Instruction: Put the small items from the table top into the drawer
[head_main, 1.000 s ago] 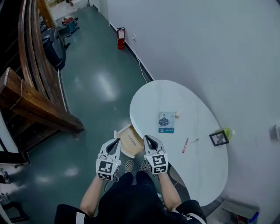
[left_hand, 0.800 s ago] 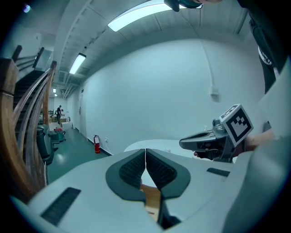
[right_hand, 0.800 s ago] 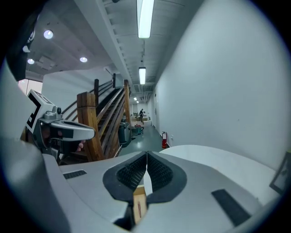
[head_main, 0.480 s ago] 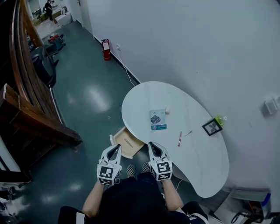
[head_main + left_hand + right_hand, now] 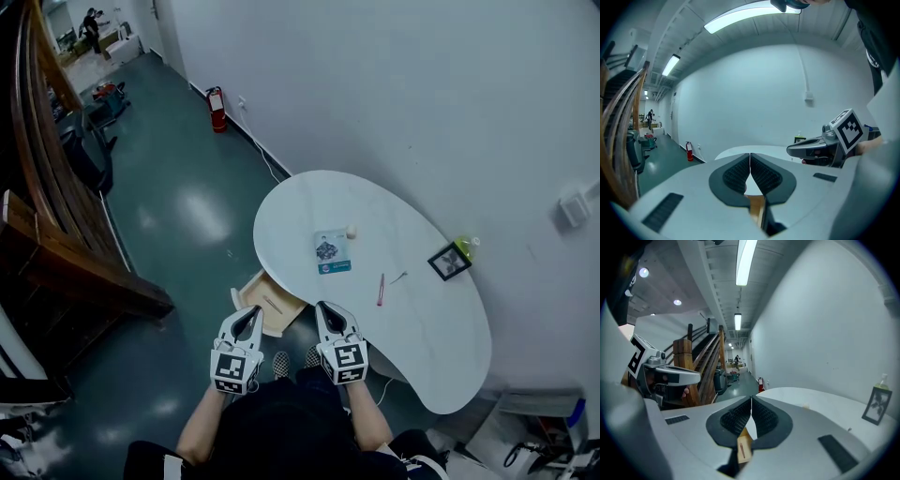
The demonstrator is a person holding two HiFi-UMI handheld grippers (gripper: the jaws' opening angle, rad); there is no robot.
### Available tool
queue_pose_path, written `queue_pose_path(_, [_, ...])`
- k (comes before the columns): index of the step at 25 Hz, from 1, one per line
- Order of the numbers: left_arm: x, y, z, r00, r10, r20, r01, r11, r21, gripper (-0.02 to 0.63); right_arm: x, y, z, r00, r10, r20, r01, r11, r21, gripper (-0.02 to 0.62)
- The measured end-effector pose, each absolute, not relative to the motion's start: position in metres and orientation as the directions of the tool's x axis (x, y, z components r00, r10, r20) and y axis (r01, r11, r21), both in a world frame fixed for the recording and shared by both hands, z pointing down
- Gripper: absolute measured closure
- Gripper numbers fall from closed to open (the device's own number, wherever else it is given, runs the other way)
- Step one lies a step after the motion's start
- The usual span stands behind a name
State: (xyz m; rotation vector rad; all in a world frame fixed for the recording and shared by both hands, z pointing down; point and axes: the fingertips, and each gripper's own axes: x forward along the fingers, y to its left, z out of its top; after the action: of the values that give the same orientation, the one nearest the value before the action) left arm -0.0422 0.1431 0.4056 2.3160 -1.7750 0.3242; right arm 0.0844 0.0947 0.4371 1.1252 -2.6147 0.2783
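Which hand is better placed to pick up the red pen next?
Probably right. The right tool is nearer the pen; the left tool hangs by the drawer, farther off.

Two grey handheld grippers, left gripper (image 5: 248,316) and right gripper (image 5: 325,309), held side by side at lower centre, jaws closed and empty.
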Motion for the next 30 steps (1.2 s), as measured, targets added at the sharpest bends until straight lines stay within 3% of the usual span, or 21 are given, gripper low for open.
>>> queue_pose_path(17, [0.048,0.102,0.420,0.492,-0.818,0.299,-0.865,-0.498,0.061,0.586,0.187,0.083,0.459,-0.449,-0.806,0.386,-0.881,0.470,-0.043,0.563])
queue_pose_path(30, [0.074,0.004,0.469,0.465,-0.791,0.398,-0.881,-0.458,0.120,0.586,0.194,-0.013,0.507,-0.498,-0.733,0.463,-0.853,0.509,-0.111,0.563])
